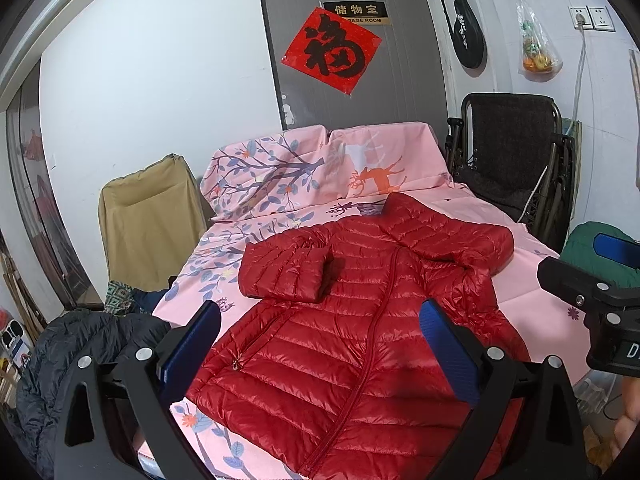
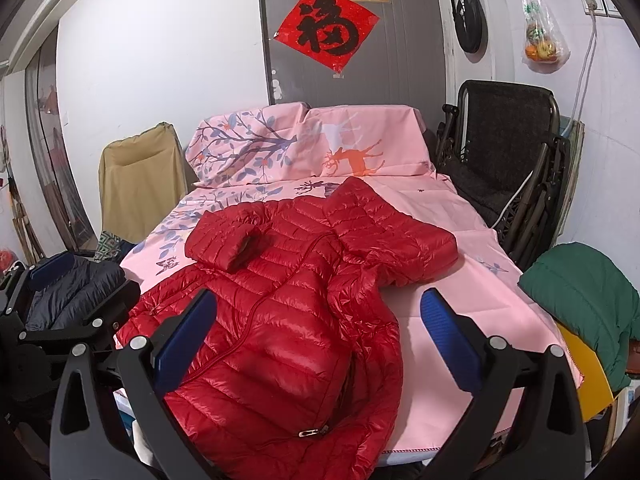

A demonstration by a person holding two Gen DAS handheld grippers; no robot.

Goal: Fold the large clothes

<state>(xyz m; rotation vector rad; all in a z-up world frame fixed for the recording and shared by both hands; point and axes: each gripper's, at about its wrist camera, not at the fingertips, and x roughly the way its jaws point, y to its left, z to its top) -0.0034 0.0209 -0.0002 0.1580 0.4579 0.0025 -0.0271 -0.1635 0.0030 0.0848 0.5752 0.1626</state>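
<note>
Holding both: my left gripper (image 1: 320, 344) and right gripper (image 2: 318, 328) hang over the near edge, fingers spread wide, nothing in either.
Jacket: red puffer jacket (image 1: 344, 320) lies zipped and front-up on the bed; in my left view it fills the gap between the blue pads, in my right view it sits under the left finger and the right finger is over bare sheet.
Sleeves: left sleeve (image 1: 284, 268) is folded across the chest, right sleeve (image 2: 400, 240) bent out to the side.
Left side: dark navy puffer (image 1: 80, 360) heaped beside the bed, tan fabric chair (image 1: 148, 220) behind it.
Surface: pink sheet (image 2: 460, 300) with branch and deer print, pretty smooth.
Right side: black folding chair (image 2: 508, 152), green coat (image 2: 580, 292) near the corner.
Texture: shiny quilted nylon, horizontal channels.
</note>
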